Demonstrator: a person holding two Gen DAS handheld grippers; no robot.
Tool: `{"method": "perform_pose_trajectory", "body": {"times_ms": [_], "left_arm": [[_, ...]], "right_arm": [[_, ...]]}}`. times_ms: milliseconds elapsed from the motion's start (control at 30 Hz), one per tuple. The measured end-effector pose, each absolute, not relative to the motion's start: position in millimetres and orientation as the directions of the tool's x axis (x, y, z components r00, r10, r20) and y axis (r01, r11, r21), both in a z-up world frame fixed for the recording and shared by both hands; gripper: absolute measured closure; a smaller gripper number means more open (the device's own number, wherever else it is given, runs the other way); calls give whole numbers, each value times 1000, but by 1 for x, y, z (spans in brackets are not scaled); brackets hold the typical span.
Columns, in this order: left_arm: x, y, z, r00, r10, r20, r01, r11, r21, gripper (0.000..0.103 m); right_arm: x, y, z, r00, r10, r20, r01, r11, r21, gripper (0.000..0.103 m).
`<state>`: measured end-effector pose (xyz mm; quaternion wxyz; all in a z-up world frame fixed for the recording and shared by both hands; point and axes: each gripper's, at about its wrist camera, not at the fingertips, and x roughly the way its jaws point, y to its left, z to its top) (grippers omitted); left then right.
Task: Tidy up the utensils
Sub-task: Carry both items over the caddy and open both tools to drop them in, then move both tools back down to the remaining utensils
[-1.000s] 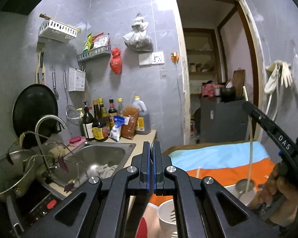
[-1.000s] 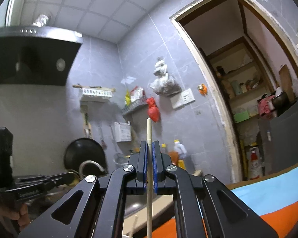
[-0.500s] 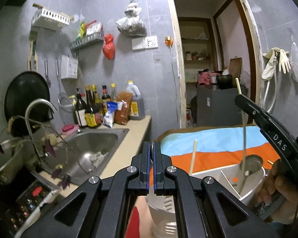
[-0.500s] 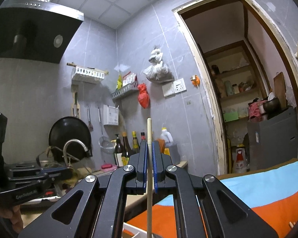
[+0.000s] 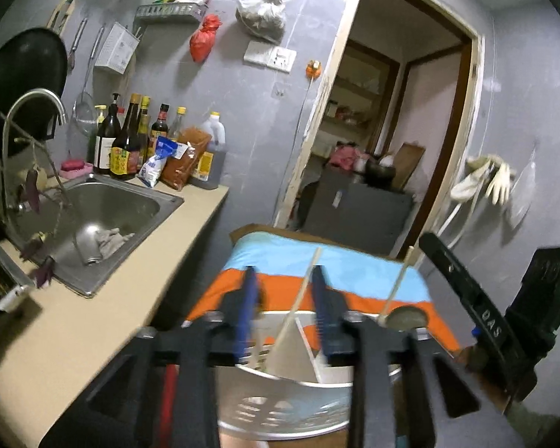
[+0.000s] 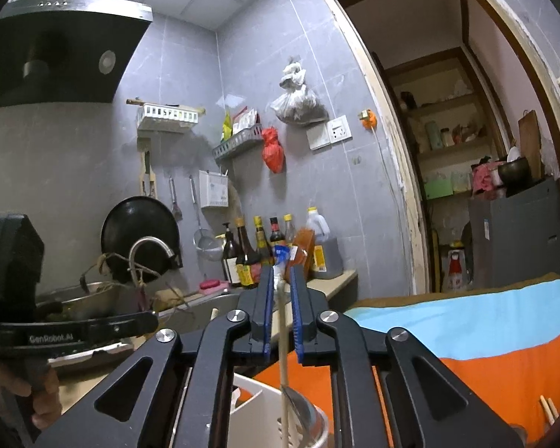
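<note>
Right tool [image 6: 280,298] parted, chopstick [image 6: 283,351] loose between jaws, judged just released upright into white holder [image 6: 252,397] at lower centre. Left tool [image 5: 283,310] spread wide around holder rim [image 5: 302,382], judged bracing it. Second chopstick [image 5: 298,306] leaned inside.

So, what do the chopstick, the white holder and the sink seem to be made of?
The chopstick between the open fingers of the right gripper looks like pale bare wood or bamboo: matte, cream, no shine. The white holder seems to be plastic: smooth, opaque, with moulded slots in its wall. The sink looks like stainless steel: grey and brushed, with soft reflections.
</note>
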<state>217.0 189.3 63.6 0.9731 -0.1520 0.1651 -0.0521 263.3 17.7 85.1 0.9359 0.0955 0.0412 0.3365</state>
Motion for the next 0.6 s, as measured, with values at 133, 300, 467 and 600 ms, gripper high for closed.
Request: {"method": "perform_pose_trajectory", "body": {"times_ms": [133,300,467,600], "left_arm": [[206,186,78,953,-157,-257,67,943,-326,59],[193,169,94,967,-148,-206,82,951,-299,33],[186,145,100,977,-115,-177,69,967,-246,12],[183,123,101,984,-98,-152,64,975,-215,6]], "right_arm": [[255,5,94,769,639,-10,-624,755,200,80],[245,-17,105,786,619,1,-607,771,194,64],[232,-47,114,806,591,11,-584,793,170,40],[220,-73,122,826,564,20,-560,816,144,20]]}}
